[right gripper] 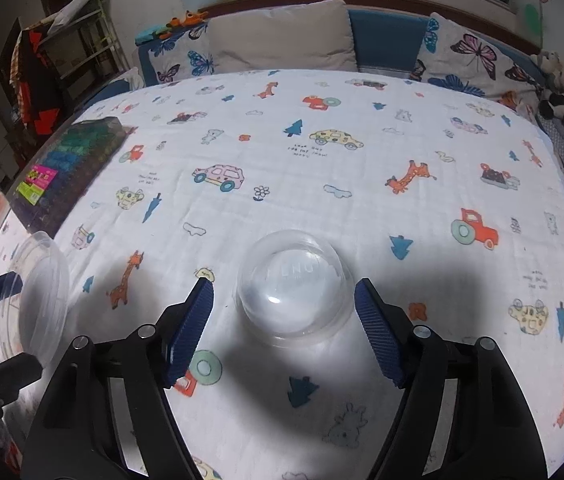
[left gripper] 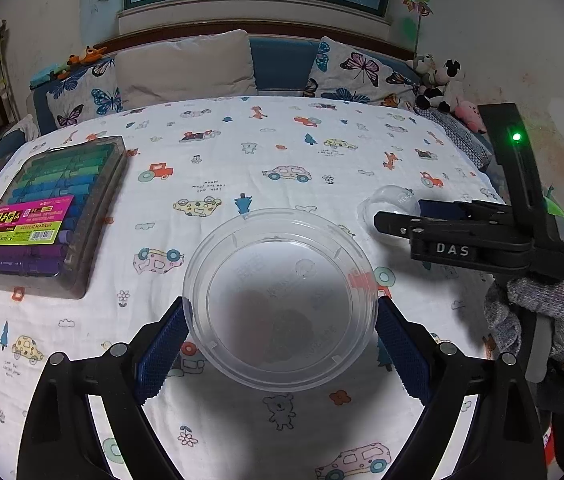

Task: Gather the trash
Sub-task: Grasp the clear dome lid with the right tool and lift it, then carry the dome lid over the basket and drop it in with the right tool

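Left claw [left gripper: 282, 328] gripped clear plastic container [left gripper: 279, 300] by its sides, above the desk [left gripper: 282, 140]. Right claw [right gripper: 284, 316] spread wide, straddling clear dome lid [right gripper: 296, 288] on the cloth, not touching. Judged: neither item binned yet; lid pickup pending.

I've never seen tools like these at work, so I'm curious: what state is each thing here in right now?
Left gripper: shut on the clear plastic container, pads against its sides.
Clear plastic container: empty, held tilted with its opening toward the camera.
Right gripper: open, pads either side of the clear dome lid, not touching.
Clear dome lid: resting dome-up on the tablecloth.
Marker case: closed, lying flat.
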`<state>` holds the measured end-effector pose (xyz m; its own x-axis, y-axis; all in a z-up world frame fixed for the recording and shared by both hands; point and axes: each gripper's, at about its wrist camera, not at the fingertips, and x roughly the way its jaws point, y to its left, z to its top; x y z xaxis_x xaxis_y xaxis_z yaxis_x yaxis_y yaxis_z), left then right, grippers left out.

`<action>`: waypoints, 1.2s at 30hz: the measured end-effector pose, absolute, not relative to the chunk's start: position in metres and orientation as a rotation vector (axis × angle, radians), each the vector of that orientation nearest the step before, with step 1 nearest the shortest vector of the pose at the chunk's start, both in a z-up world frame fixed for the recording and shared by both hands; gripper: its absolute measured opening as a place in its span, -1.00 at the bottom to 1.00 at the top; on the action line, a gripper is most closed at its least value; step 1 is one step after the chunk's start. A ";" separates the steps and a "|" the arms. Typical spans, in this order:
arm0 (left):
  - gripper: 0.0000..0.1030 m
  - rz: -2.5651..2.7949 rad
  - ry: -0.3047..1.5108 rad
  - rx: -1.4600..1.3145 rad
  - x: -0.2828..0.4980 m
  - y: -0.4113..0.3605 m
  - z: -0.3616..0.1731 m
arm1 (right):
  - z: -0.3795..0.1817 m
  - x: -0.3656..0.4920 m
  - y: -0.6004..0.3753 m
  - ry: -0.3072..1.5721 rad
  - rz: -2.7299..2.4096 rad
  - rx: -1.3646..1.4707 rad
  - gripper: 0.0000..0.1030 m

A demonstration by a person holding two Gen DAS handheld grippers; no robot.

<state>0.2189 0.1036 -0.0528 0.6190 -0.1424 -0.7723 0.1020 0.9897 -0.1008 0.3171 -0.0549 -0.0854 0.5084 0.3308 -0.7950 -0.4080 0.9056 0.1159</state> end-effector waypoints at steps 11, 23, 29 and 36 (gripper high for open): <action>0.72 -0.148 0.894 -0.055 0.219 0.101 -0.054 | -0.084 0.315 -0.060 0.936 0.434 -0.088 0.14; 0.71 -0.181 0.878 -0.037 0.210 0.080 -0.044 | -0.062 0.286 -0.101 0.897 0.399 -0.044 0.14; 0.71 -0.217 0.868 -0.018 0.206 0.057 -0.035 | -0.053 0.266 -0.139 0.881 0.353 -0.024 0.14; 0.71 -0.281 0.857 0.014 0.204 0.017 -0.027 | -0.044 0.243 -0.193 0.865 0.275 0.013 0.14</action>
<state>0.2039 0.0166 -0.0266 0.6203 -0.2389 -0.7471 0.2503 0.9630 -0.1001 0.2431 -0.1931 -0.0441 0.6156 0.2444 -0.7492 -0.2338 0.9645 0.1226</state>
